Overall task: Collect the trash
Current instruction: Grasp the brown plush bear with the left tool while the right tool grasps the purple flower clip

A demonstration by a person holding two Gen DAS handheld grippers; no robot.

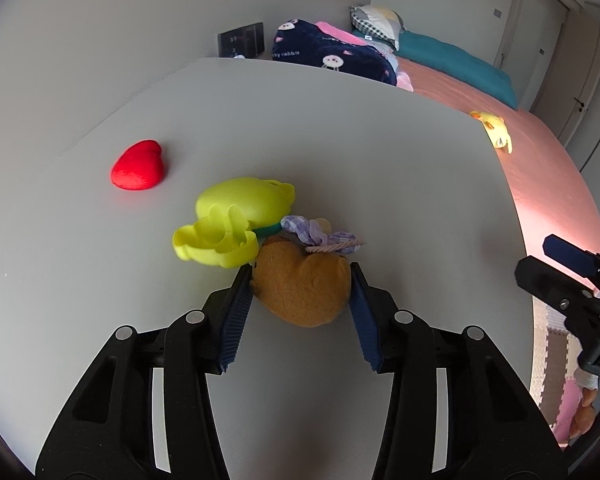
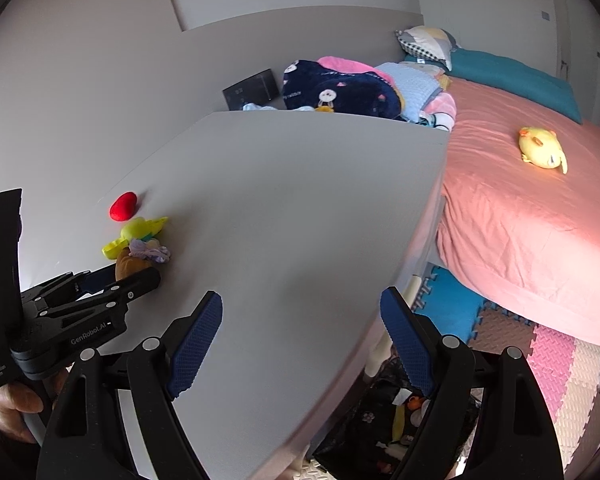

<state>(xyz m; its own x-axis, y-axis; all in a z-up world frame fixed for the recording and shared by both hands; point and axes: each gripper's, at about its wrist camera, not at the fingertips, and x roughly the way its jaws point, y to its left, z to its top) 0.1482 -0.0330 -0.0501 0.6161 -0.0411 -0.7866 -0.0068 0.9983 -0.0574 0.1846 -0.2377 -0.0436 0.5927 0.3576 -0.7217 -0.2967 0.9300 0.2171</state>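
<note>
A brown plush toy (image 1: 304,284) lies on the grey table (image 1: 340,140). My left gripper (image 1: 300,276) straddles it, a blue pad (image 1: 238,312) on each side touching or nearly touching it. Behind it lie a yellow-green plastic shell (image 1: 236,212), a purple checked cloth piece (image 1: 320,234) and a red heart plush (image 1: 138,166). My right gripper (image 2: 300,312) is open and empty above the table's right edge. The same pile shows in the right wrist view: brown plush (image 2: 130,266), yellow-green shell (image 2: 138,232), red heart (image 2: 123,206). The left gripper (image 2: 112,276) shows there too.
A black bag (image 2: 396,420) holding scraps sits on the floor under the table's right edge. A pink bed (image 2: 532,216) with a yellow plush (image 2: 540,152), blankets and pillows stands to the right. Coloured foam mats (image 2: 540,360) cover the floor. A wall runs along the left.
</note>
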